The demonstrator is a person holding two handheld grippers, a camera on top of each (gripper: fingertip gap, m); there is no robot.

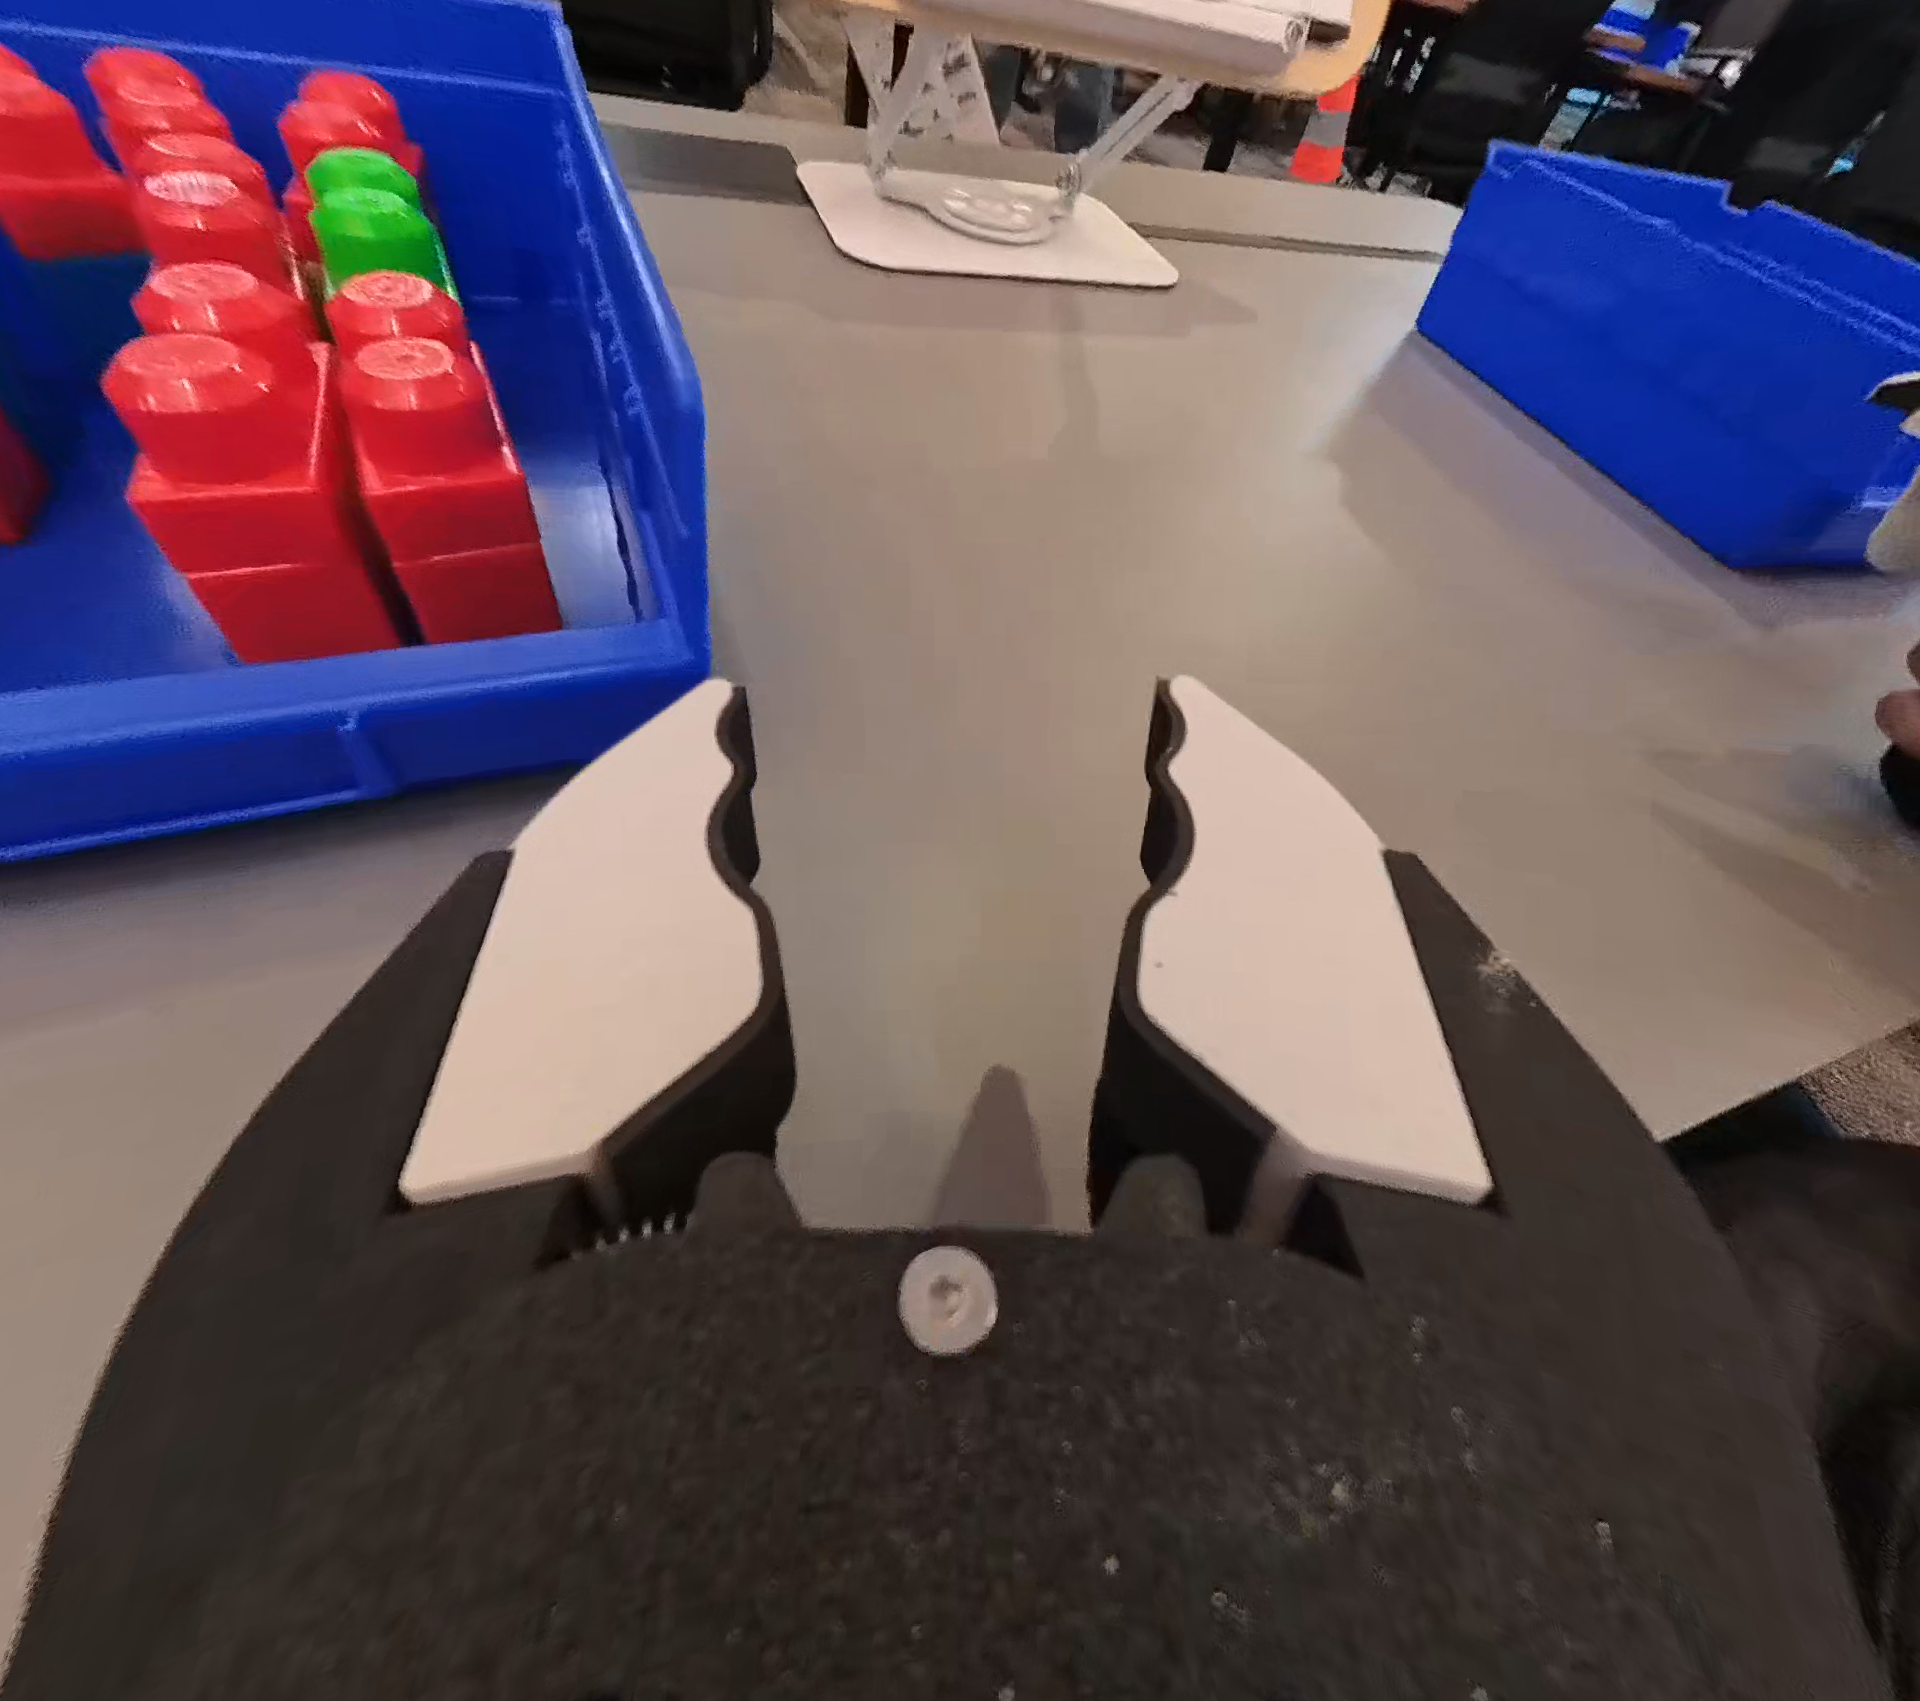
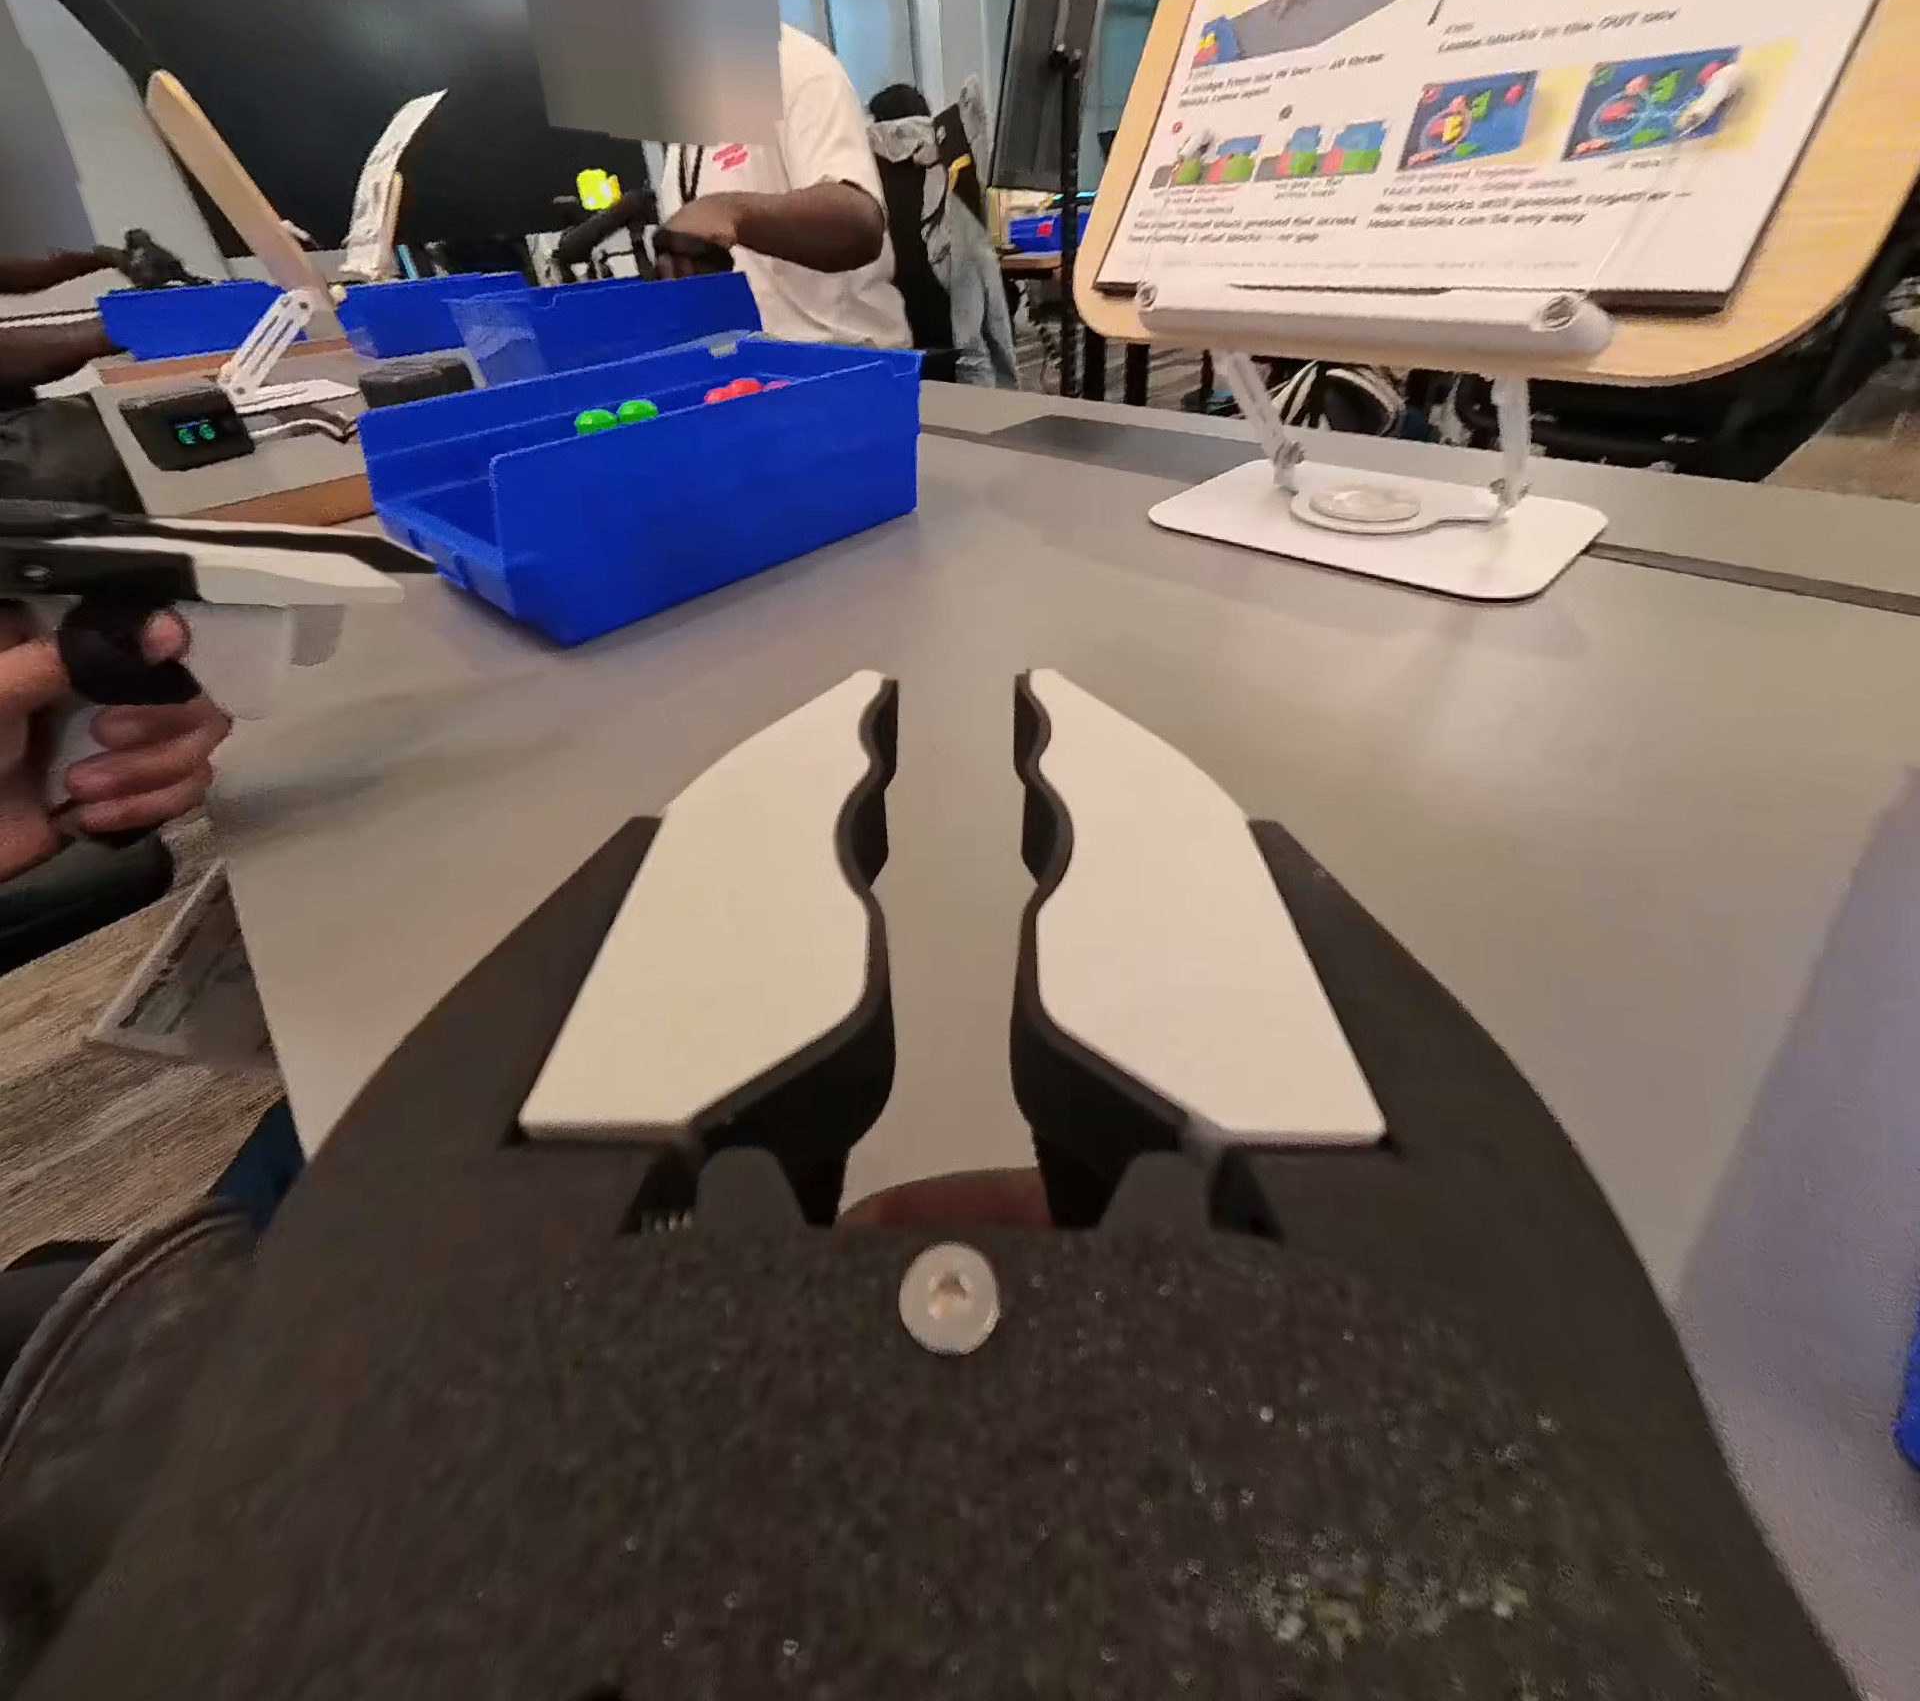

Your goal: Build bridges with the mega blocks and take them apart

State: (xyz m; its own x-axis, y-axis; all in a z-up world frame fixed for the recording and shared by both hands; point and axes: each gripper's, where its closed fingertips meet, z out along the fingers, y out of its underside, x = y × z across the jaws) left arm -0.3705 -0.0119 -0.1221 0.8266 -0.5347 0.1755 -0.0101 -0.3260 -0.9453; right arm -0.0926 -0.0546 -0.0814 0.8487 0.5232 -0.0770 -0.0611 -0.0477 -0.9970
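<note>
A blue bin [image 1: 623, 363] at the left holds upright stacks of red mega blocks [image 1: 260, 498] and one green block [image 1: 369, 228]. My left gripper [image 1: 948, 695] is open and empty, low over the grey table [image 1: 987, 508], just right of the bin's near corner. My right gripper [image 2: 956, 685] is open with a narrow gap and empty, above the table. In the right wrist view the same bin [image 2: 665, 498] sits at the left with green [image 2: 615, 417] and red [image 2: 743, 389] studs showing, and the left gripper [image 2: 312, 571] shows at the far left, held by a hand [image 2: 125, 747].
A second blue bin [image 1: 1662, 384] stands at the right; its inside is hidden. A tilted instruction board on a white stand [image 1: 987, 217] is at the table's back, also in the right wrist view [image 2: 1382, 524]. People and more blue bins [image 2: 436, 311] are at tables behind.
</note>
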